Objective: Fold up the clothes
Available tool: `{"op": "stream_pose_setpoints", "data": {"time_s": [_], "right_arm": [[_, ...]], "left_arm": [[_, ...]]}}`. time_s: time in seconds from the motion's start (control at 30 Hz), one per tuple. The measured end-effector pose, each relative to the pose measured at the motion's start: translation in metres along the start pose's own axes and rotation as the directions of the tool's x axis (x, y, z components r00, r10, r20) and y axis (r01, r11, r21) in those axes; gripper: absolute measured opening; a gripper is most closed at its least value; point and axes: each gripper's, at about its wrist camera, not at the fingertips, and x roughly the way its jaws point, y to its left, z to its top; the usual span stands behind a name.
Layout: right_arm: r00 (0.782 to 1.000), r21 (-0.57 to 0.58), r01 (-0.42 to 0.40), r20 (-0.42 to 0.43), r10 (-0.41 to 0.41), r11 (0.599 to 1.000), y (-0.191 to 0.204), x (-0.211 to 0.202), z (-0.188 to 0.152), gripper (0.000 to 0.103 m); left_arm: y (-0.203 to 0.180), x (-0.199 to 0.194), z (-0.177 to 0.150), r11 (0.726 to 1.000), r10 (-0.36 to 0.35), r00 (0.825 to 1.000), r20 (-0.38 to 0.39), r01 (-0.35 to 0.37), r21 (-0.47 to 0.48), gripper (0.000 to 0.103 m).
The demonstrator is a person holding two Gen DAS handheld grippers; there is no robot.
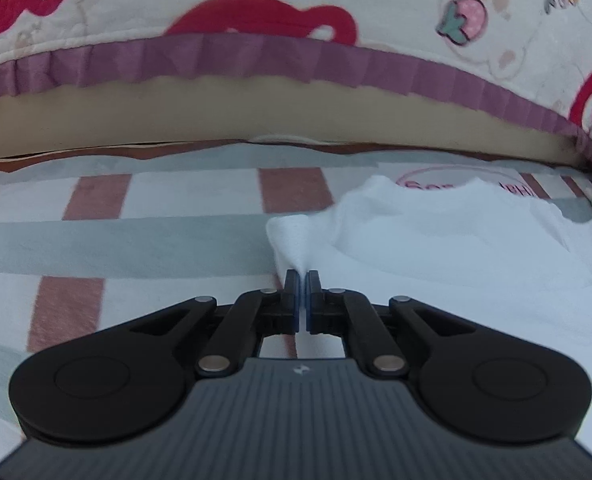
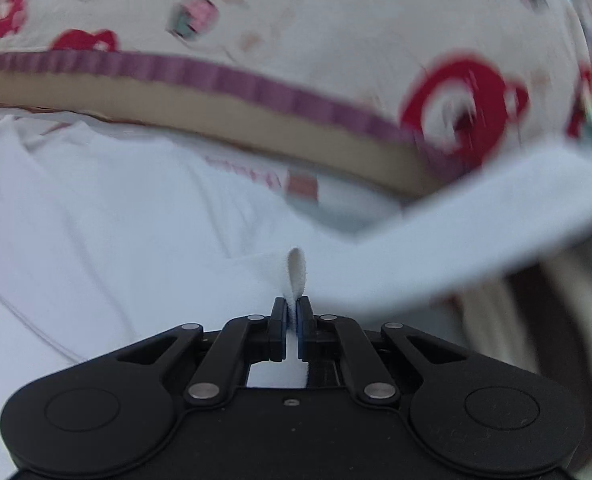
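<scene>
Left gripper (image 1: 303, 276): jaws closed on a pinched corner of the white garment (image 1: 435, 248), near centre of its view. Right gripper (image 2: 292, 304): jaws closed on a folded tab of the same white garment (image 2: 108, 220), with one band of the cloth running off to the right.

Step in hand, as judged: both edges are gripped and the fold is about to start. The next move calls for carrying both held edges together over the body of the cloth, keeping it taut and level.

The garment lies on the striped blanket (image 1: 96, 240), to the right in the left view. Beyond it, the tan ledge (image 1: 216, 116) and the printed quilt with purple trim (image 1: 256, 56) bound the far side and limit forward travel.
</scene>
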Motion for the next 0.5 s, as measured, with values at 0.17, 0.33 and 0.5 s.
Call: {"op": "stream_pose_setpoints", "data": {"time_s": [0.17, 0.33, 0.5], "right_arm": [[0.981, -0.066, -0.105, 0.155, 0.115, 0.992, 0.013, 0.006, 0.047, 0.005], [0.976, 0.039, -0.17, 0.145, 0.163, 0.985, 0.003, 0.063, 0.048, 0.005], [0.983, 0.108, -0.165, 0.098, 0.155, 0.98, -0.01, 0.076, 0.04, 0.005]], "left_arm": [[0.034, 0.01, 0.002, 0.995, 0.102, 0.995, -0.011, -0.102, 0.0, 0.0], [0.052, -0.005, -0.013, 0.967, 0.232, 0.972, 0.032, -0.227, -0.116, 0.0], [0.005, -0.054, -0.035, 0.993, 0.03, 0.99, 0.139, -0.013, -0.121, 0.017]]}}
